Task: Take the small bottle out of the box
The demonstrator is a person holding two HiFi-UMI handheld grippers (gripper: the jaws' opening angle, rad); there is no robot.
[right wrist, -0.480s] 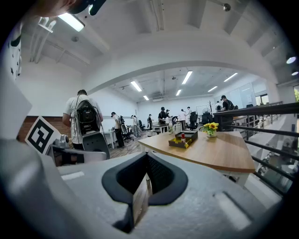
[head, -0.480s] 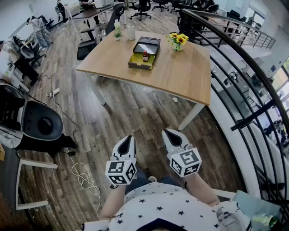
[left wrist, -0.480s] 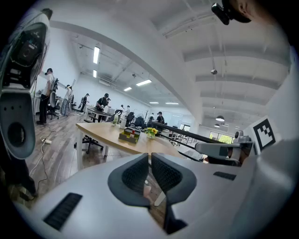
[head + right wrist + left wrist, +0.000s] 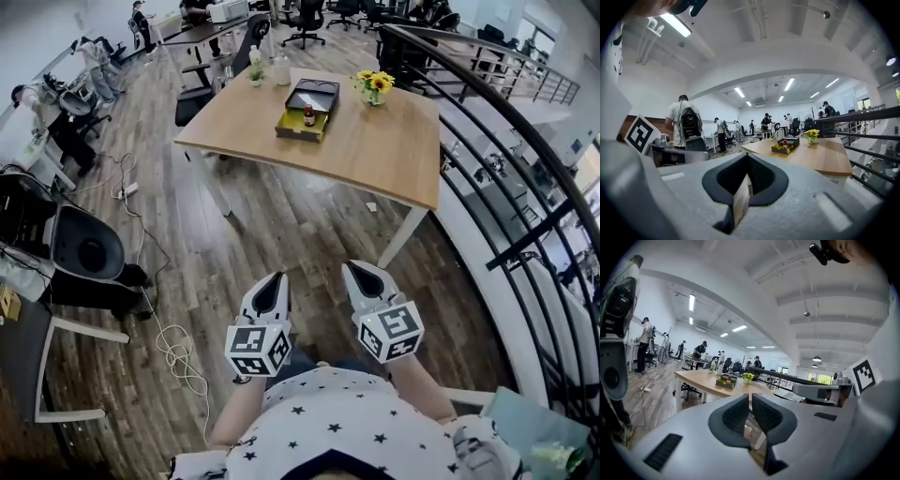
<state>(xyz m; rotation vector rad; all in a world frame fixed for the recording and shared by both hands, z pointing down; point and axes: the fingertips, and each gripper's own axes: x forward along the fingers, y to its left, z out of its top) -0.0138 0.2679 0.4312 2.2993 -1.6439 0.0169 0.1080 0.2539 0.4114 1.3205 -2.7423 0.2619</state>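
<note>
The small bottle (image 4: 308, 116) with a red cap stands upright in an open box (image 4: 298, 127) with a yellow lining and a black lid, on the far side of a wooden table (image 4: 375, 155). Both grippers are far from it, held low in front of the person's body over the wooden floor. The left gripper (image 4: 275, 278) and the right gripper (image 4: 352, 268) are shut with nothing in them. The left gripper view has its jaws (image 4: 750, 396) together, with the box (image 4: 725, 382) and bottle (image 4: 729, 379) small in the distance. In the right gripper view the box (image 4: 787, 146) lies beyond that gripper (image 4: 747, 156).
A vase of yellow flowers (image 4: 373, 86) and two bottles (image 4: 281, 67) stand on the table. A black railing (image 4: 506, 187) runs along the right. A black chair (image 4: 89, 248) and loose cables (image 4: 173, 356) lie at the left. People work at desks at the back.
The table and box sit slightly nearer and more to the right in the head view. Both grippers stay shut and have shifted a little lower in the frame.
</note>
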